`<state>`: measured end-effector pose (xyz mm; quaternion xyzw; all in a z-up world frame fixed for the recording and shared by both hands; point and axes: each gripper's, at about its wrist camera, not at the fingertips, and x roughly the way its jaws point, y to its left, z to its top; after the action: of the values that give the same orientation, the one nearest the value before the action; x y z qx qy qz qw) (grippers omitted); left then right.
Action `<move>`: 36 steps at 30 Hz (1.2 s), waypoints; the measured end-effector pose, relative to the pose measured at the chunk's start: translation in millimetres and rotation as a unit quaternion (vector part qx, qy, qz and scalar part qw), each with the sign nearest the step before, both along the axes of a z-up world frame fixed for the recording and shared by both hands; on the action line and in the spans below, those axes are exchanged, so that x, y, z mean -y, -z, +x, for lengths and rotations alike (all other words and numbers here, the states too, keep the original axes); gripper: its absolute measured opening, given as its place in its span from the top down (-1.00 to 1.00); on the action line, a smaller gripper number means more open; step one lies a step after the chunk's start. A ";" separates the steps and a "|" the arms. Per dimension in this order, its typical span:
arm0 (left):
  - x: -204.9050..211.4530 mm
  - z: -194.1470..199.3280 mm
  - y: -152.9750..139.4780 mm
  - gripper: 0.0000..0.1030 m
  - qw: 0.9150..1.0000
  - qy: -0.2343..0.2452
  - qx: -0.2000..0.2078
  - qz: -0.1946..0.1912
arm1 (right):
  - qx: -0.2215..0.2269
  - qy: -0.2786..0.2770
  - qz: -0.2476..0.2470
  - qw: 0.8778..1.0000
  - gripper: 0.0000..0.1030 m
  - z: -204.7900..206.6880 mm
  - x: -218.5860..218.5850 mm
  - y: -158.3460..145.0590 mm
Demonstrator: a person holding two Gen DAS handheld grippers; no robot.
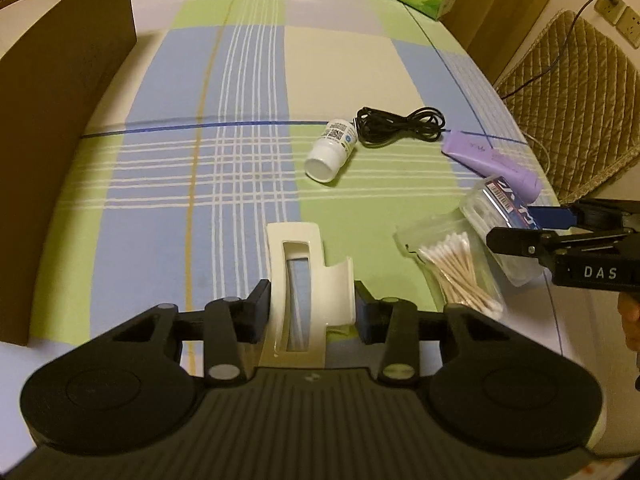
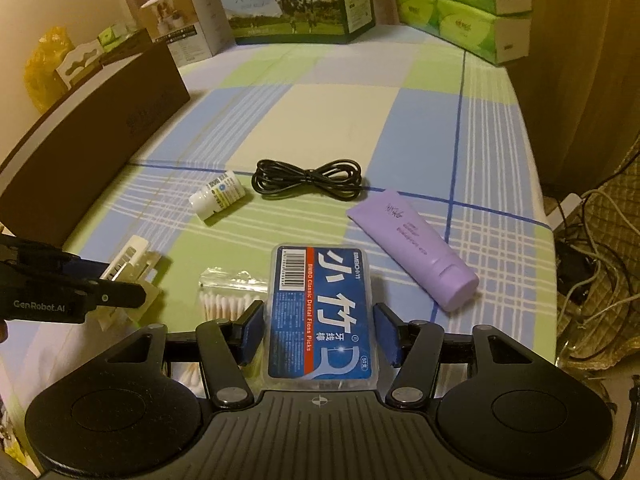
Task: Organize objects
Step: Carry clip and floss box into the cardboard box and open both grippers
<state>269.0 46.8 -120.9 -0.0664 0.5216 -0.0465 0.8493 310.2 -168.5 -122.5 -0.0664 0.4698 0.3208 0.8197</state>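
Observation:
In the left wrist view my left gripper (image 1: pixel 312 312) is shut on a cream hair claw clip (image 1: pixel 298 264), which stands up between the pads above the checked tablecloth. My right gripper (image 2: pixel 320 336) is shut on a clear dental floss pick box (image 2: pixel 322 312) with a blue label, and both pads rest against its long sides. That box overlaps a bag of cotton swabs (image 2: pixel 224 296). Seen from the left, the right gripper (image 1: pixel 532 228) clasps the floss box (image 1: pixel 500 208) beside the swab bag (image 1: pixel 456 268). From the right, the left gripper (image 2: pixel 116 280) and the clip (image 2: pixel 132 256) appear at the left.
A white bottle (image 2: pixel 218 196) lies on its side, with a coiled black cable (image 2: pixel 306 180) and a purple tube (image 2: pixel 416 244) to its right. A tall brown box (image 1: pixel 60 120) walls the left side. Milk carton (image 2: pixel 292 0) and tissue packs (image 2: pixel 464 4) line the back. A cushioned chair (image 1: pixel 572 100) stands past the right edge.

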 end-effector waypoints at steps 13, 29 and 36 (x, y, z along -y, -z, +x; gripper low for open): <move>-24.4 -23.4 -44.2 0.29 0.999 -0.013 0.040 -0.021 | 0.030 -0.027 0.030 0.999 -0.06 -26.6 -31.4 -40.6; -114.1 -62.2 -119.4 0.29 0.992 -0.069 0.109 -0.015 | 0.074 -0.108 0.077 0.988 -0.06 -66.0 -135.5 -90.4; -161.4 -77.1 -135.3 0.29 0.988 -0.090 0.125 -0.007 | 0.076 -0.140 0.100 0.982 -0.06 -82.9 -196.4 -101.0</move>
<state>191.9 208.2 14.4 -0.1132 0.4029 0.0186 0.9080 227.2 27.9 -21.5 -0.0730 0.3578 0.4719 0.8025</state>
